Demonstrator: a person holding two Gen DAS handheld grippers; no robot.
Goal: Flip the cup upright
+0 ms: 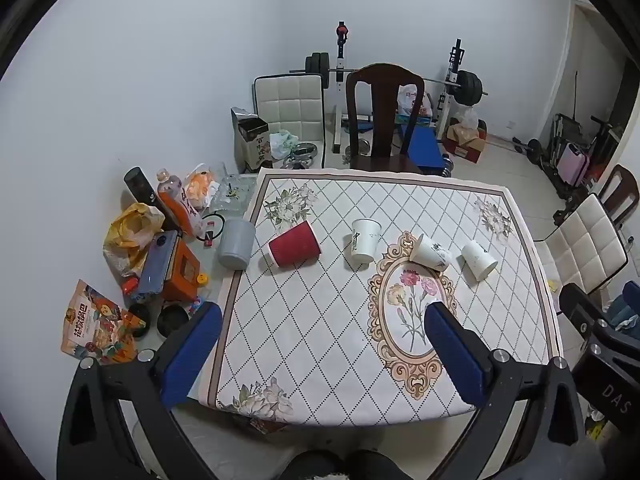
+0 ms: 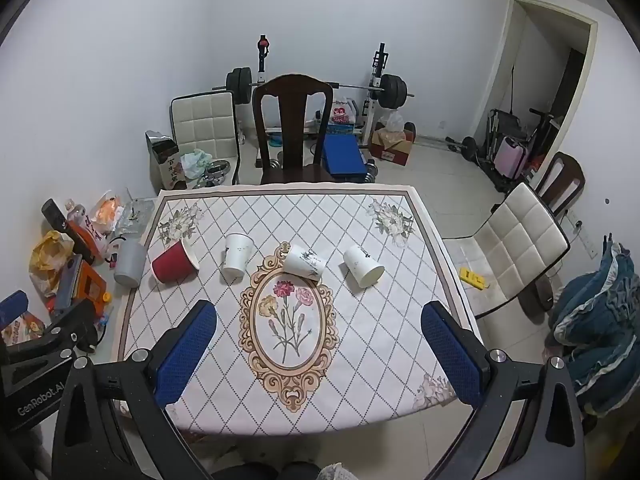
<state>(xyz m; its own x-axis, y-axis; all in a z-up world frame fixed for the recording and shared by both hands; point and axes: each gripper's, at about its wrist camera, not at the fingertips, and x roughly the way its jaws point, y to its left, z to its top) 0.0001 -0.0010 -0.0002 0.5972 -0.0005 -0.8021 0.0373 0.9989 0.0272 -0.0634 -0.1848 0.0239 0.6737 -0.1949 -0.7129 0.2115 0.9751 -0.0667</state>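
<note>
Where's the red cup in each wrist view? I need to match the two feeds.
Left wrist: the red cup lies on its side left of centre, between the grey cup and a white cup.
Right wrist: the red cup lies at the cloth's left edge, far left of centre.
Shared landmark: the oval flower medallion, to the cup's right in both.
</note>
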